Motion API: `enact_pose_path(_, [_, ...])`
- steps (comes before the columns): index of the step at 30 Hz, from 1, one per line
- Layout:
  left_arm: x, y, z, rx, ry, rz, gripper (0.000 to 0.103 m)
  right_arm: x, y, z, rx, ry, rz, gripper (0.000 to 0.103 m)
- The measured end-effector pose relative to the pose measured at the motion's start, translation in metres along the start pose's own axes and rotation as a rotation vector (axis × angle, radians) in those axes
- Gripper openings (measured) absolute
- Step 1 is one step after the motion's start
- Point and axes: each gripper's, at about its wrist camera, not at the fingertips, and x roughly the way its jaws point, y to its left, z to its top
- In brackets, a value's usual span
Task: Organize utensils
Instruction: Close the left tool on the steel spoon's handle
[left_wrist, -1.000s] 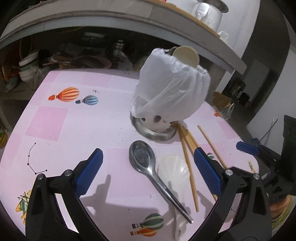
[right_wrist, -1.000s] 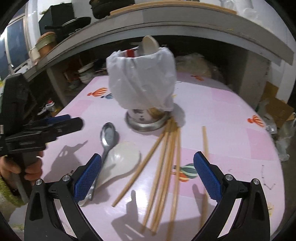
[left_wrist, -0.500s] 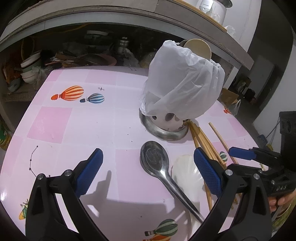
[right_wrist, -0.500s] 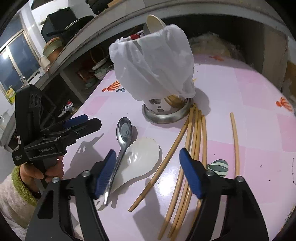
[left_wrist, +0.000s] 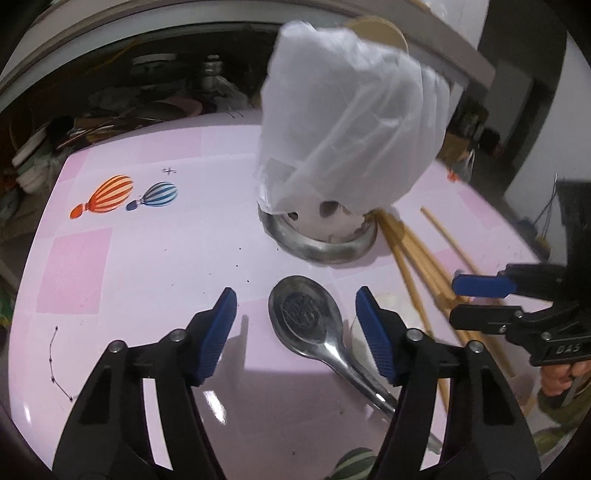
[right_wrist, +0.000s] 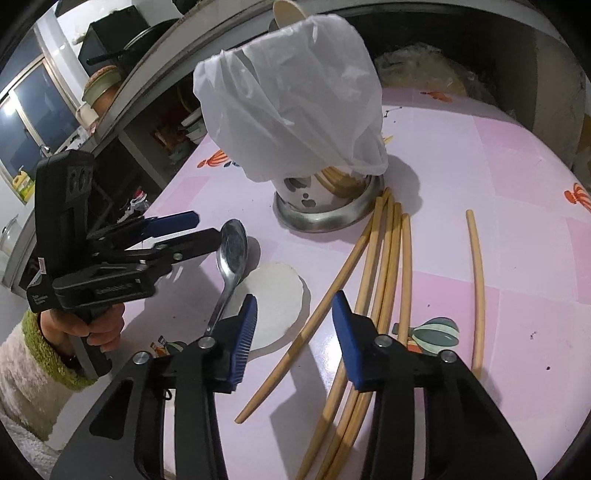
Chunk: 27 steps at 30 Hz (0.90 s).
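Note:
A metal spoon (left_wrist: 303, 310) lies on the pink table (left_wrist: 147, 258), its bowl between the closing jaws of my left gripper (left_wrist: 295, 325); the pads stand clear of it. It overlaps a white spoon (right_wrist: 277, 299). Several wooden chopsticks (right_wrist: 388, 258) fan out from the steel dish (right_wrist: 325, 218) under the utensil holder, which a white bag (right_wrist: 291, 103) covers. My right gripper (right_wrist: 293, 325) hovers over the leftmost chopstick (right_wrist: 314, 325) with its jaws closing and not touching it. One more chopstick (right_wrist: 476, 277) lies apart on the right.
Behind the table, a low shelf (left_wrist: 110, 122) under a grey counter holds bowls and clutter. A hand in a fleece sleeve with a green cuff (right_wrist: 33, 332) holds the left gripper. The table's rounded edge runs close on the right (right_wrist: 576, 387).
Both grippers have sunk closer to the table and their jaws have narrowed. The left one now frames the metal spoon's bowl; the right one has come in over the chopsticks.

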Motion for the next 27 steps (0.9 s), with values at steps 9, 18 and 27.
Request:
enact_pose_path(9, [0.026,0.001,0.005,0.034,0.074,0.036,0.048,0.006,-0.002,0.000,0.007,0.017,0.006,0.036])
enact_pose_path(18, [0.039,-0.003,0.008,0.045,0.112,0.043,0.039,0.010,-0.004,0.000,0.013,0.025,0.005,0.036])
enact_pose_path(27, [0.043,-0.006,0.010,0.024,0.111,0.016,0.020,0.011,-0.004,0.000,0.017,0.023,0.002,0.036])
